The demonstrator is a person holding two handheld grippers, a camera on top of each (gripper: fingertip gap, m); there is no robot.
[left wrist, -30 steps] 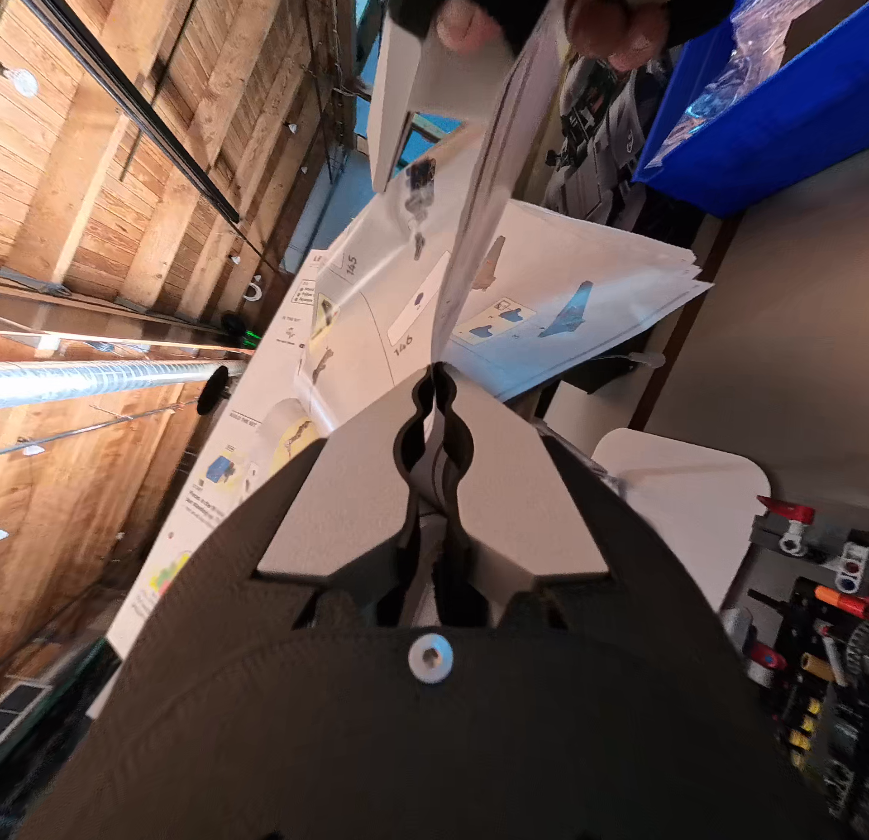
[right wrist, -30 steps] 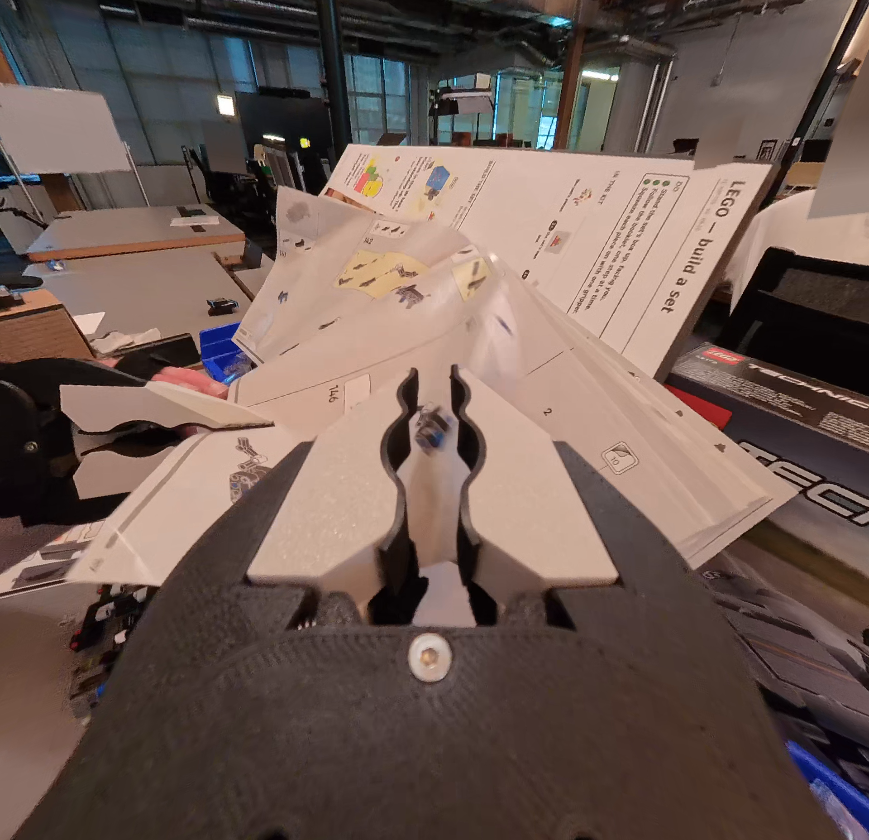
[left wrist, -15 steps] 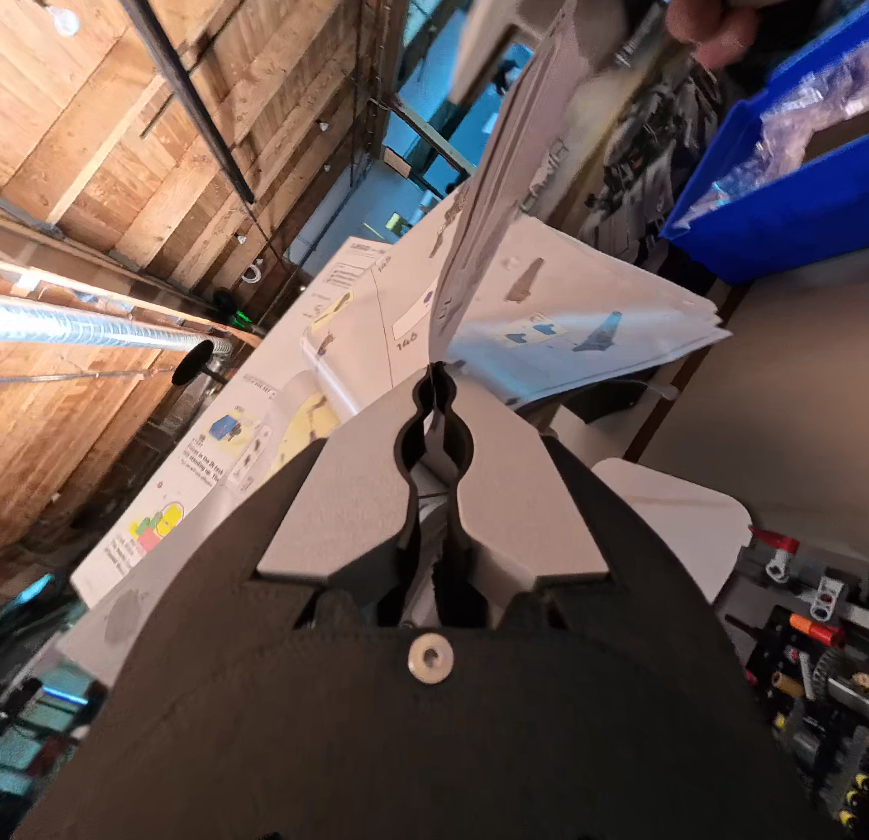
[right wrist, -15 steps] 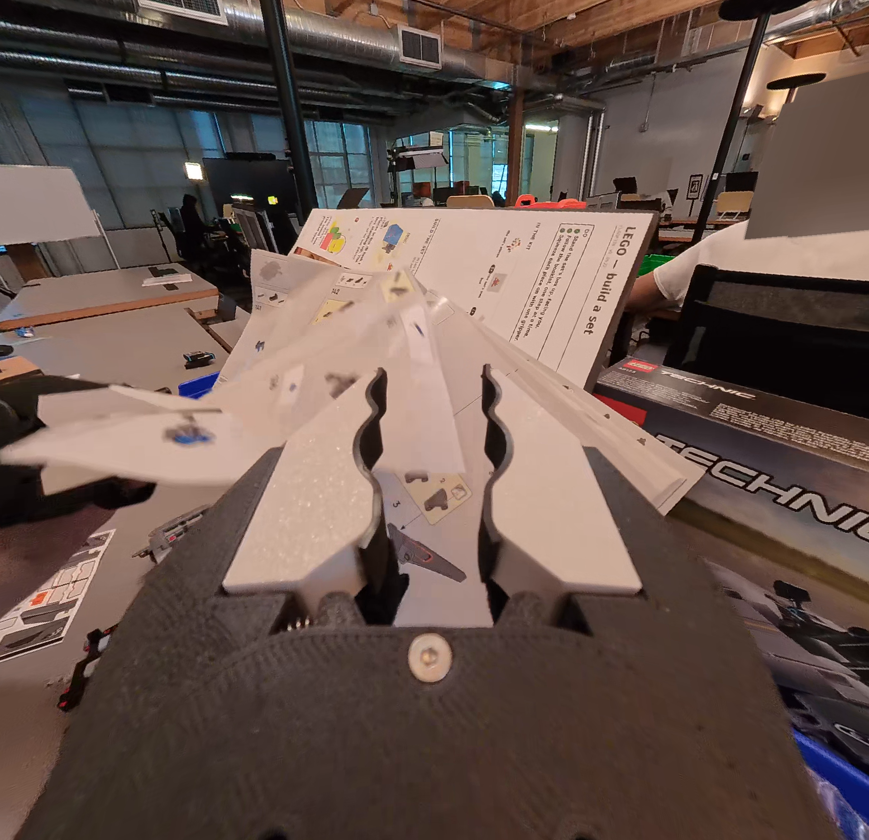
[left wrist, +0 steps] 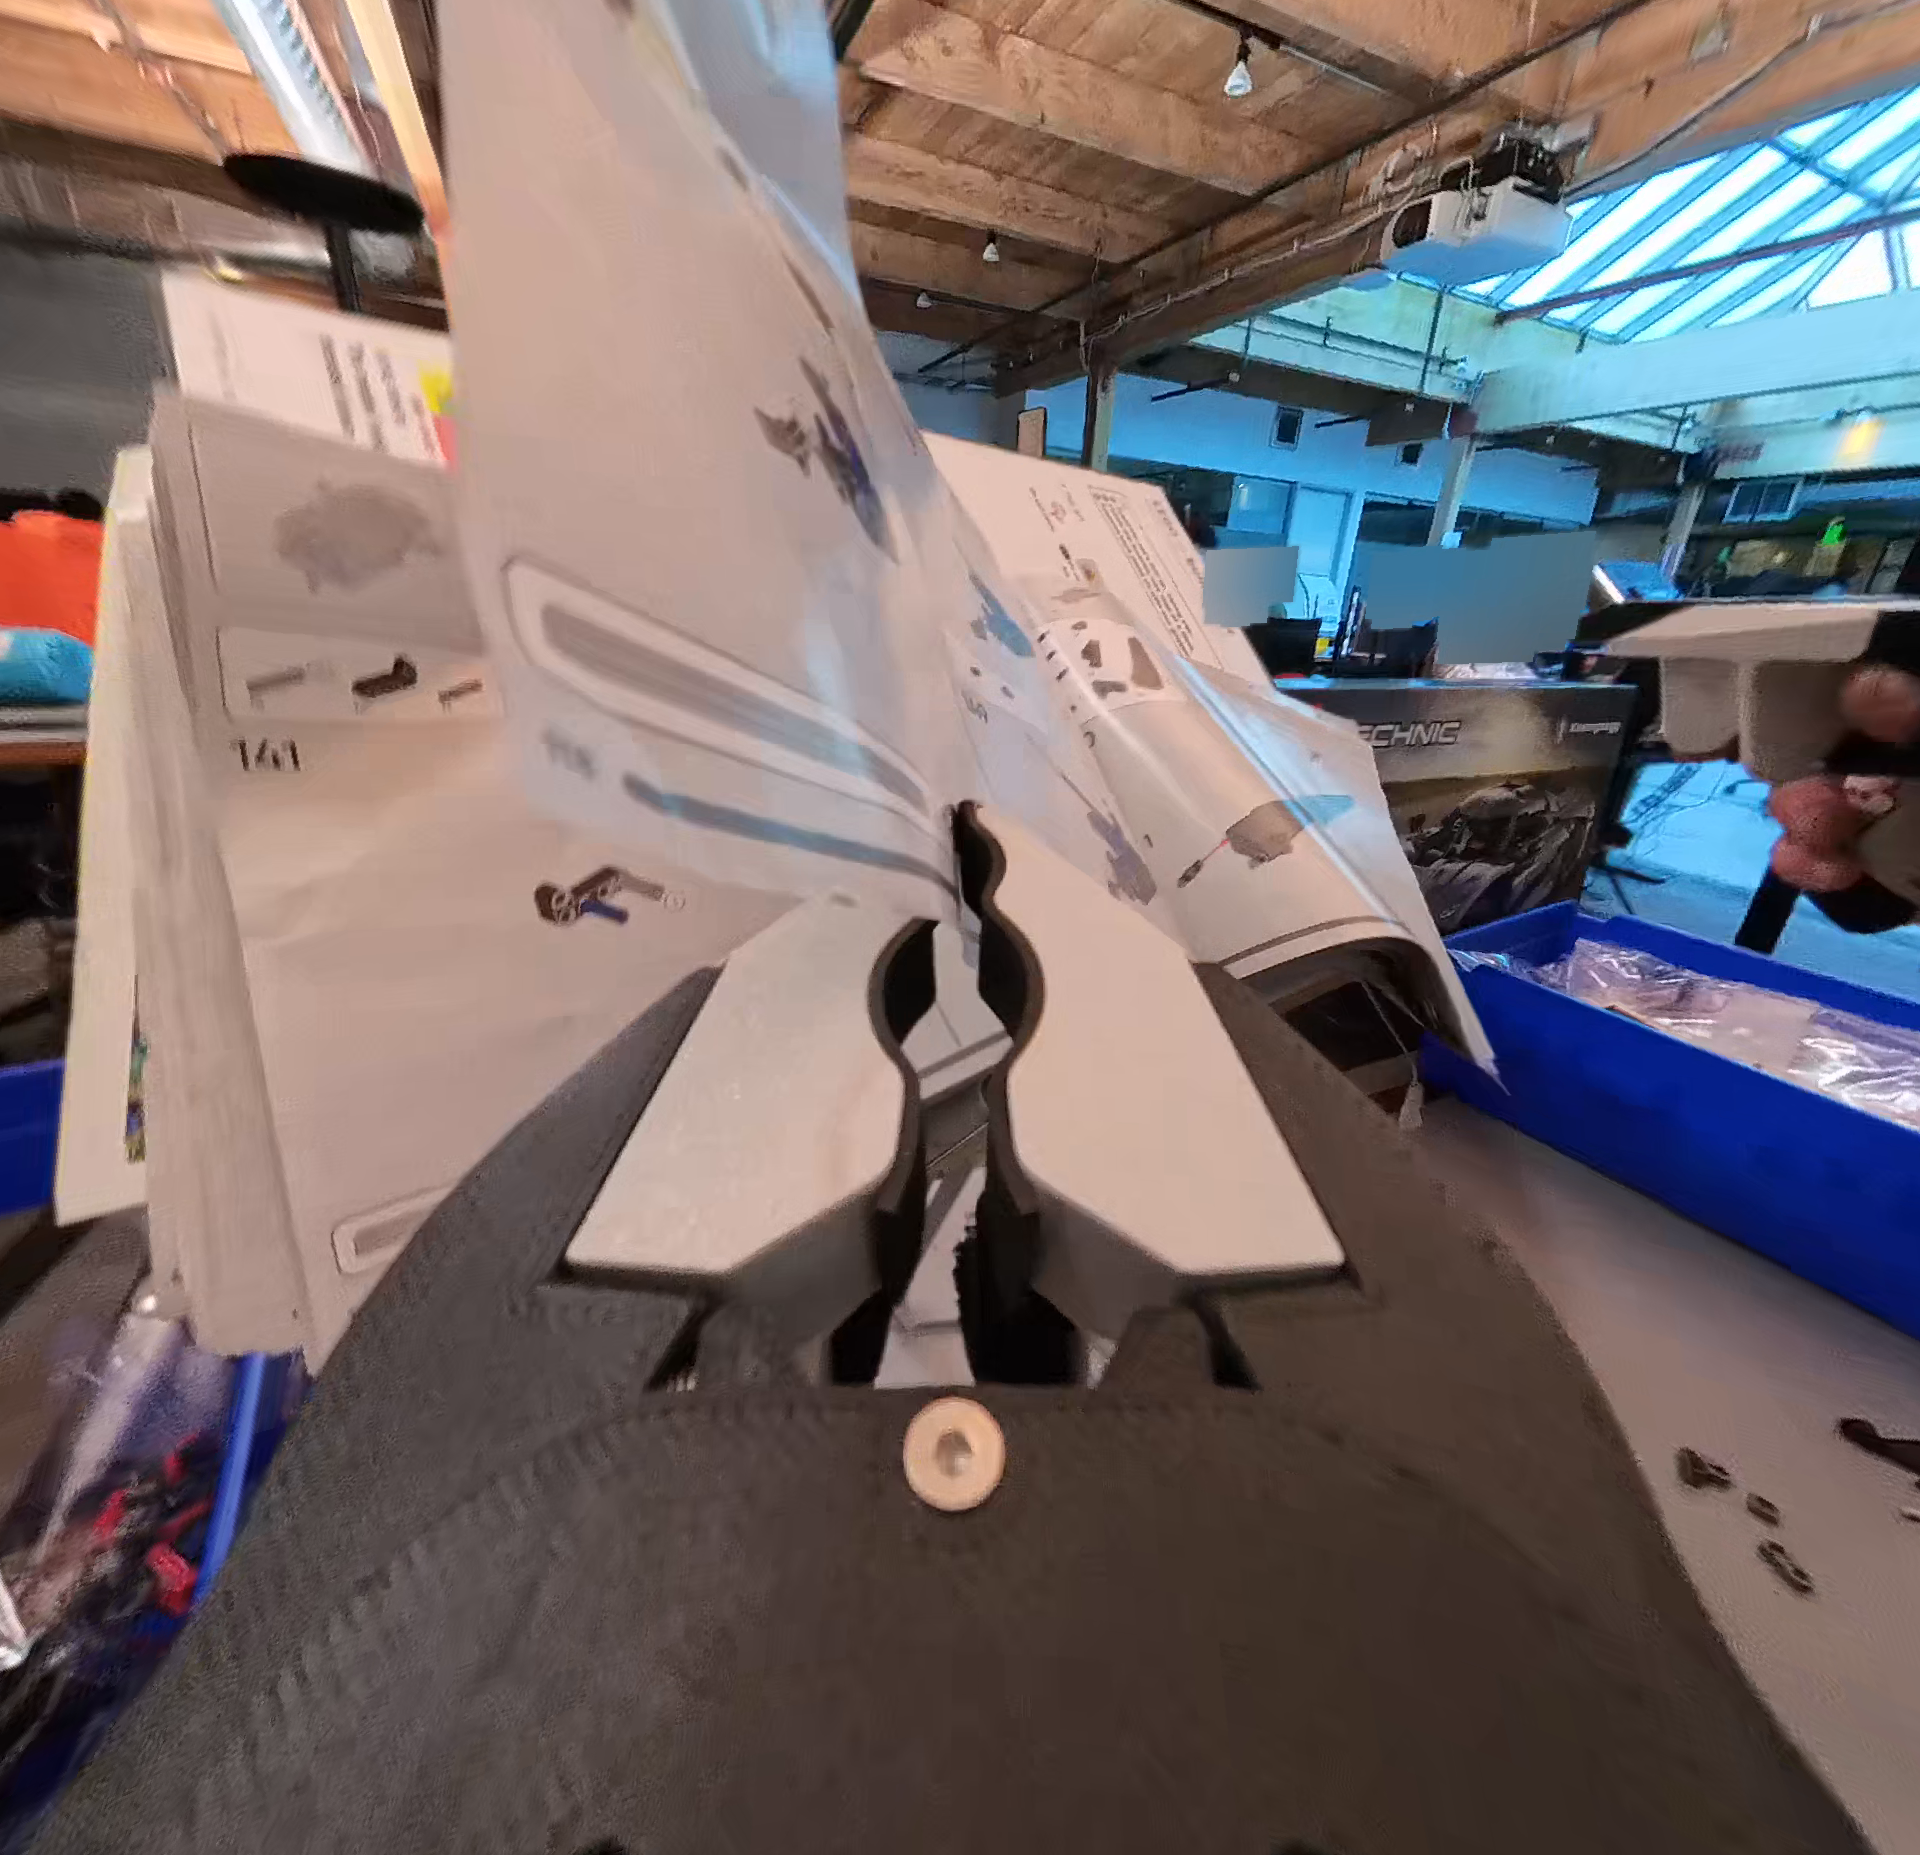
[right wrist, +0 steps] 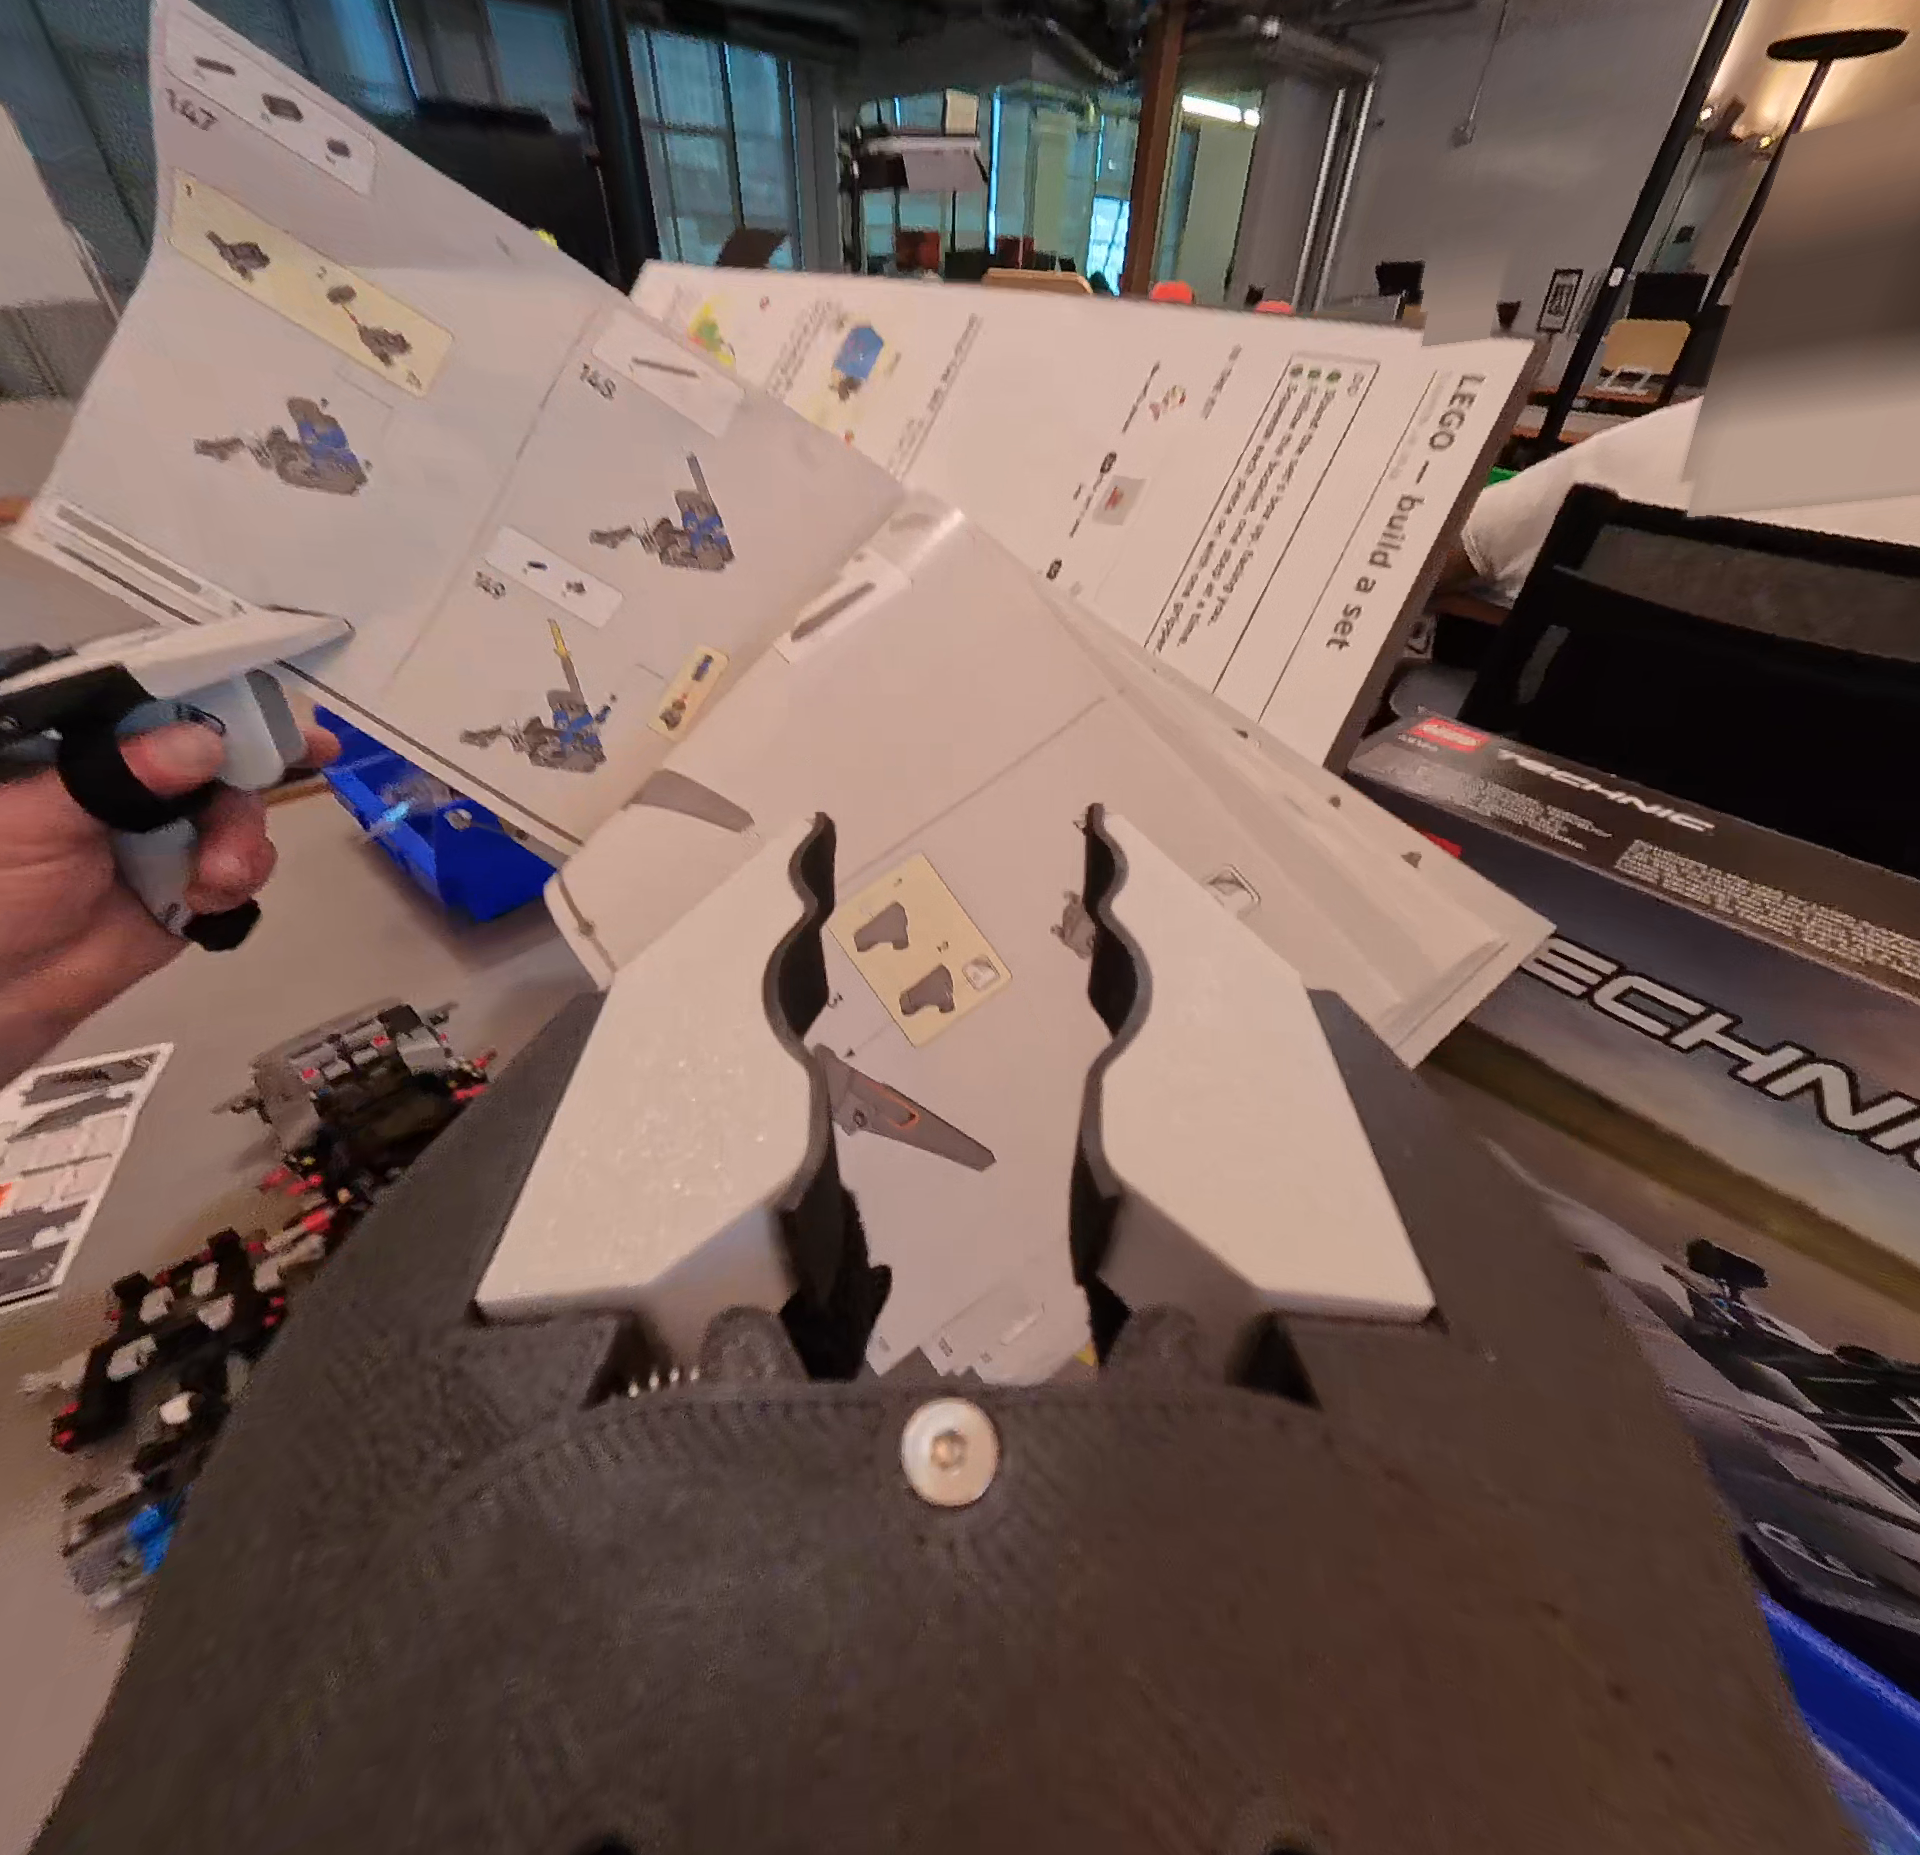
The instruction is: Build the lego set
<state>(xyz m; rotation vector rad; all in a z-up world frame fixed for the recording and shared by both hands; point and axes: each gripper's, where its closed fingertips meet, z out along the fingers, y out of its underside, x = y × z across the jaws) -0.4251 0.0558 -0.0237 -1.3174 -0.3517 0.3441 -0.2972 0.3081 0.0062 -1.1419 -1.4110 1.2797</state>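
I worry the thin page (right wrist: pixel 343 434) tears or slips if I pull too hard, since my left gripper (left wrist: pixel 961 849) is pinched tight on its edge, lifting it off the instruction booklet (right wrist: pixel 997 766). My right gripper (right wrist: pixel 951 839) is spread wide above the booklet, holding nothing. The half-built lego model (right wrist: pixel 353 1078) sits on the table (right wrist: pixel 343 953) to the left.

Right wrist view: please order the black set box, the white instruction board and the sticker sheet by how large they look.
1. White instruction board and black set box: similar, and the box lies nearer, so unranked.
2. Sticker sheet: clearly smallest, partly cut off.
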